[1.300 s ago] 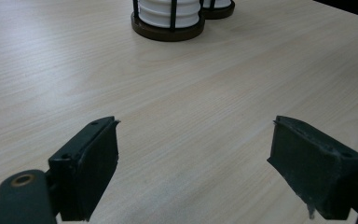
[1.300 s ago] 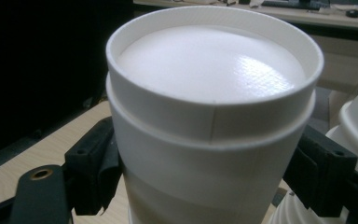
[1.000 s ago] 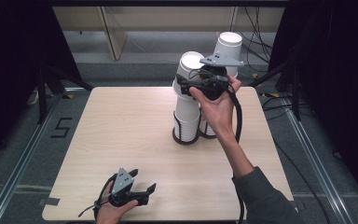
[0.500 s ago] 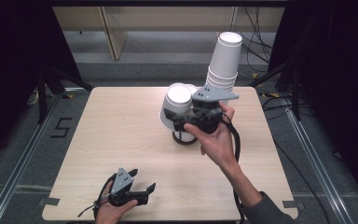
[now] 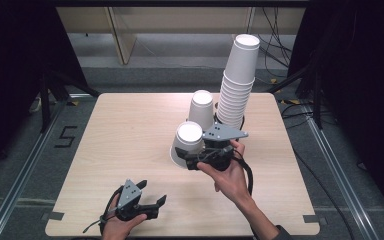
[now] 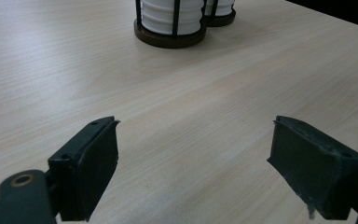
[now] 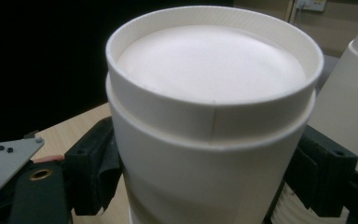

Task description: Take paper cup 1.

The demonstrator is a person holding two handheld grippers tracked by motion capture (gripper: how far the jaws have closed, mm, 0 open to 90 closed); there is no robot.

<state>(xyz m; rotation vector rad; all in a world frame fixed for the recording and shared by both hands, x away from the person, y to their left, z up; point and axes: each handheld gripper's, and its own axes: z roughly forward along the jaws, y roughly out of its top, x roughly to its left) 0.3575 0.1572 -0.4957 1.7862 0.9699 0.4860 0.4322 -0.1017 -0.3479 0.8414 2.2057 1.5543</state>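
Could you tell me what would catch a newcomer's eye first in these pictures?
First, the tall stack of white paper cups leaning at the far right of the wooden table, with a shorter stack beside it. Next, the right gripper, jaws clamped on upside-down nested cups held in front of those stacks. The left gripper lies at the near edge with its jaws apart and nothing between them.

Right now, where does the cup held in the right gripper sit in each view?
High view: the cup is at centre, in the right gripper, left of the tall stack.
Right gripper view: the cup is at centre, between the jaws.
Left gripper view: cup holders along the top edge.
Shared landmark: the wooden table.
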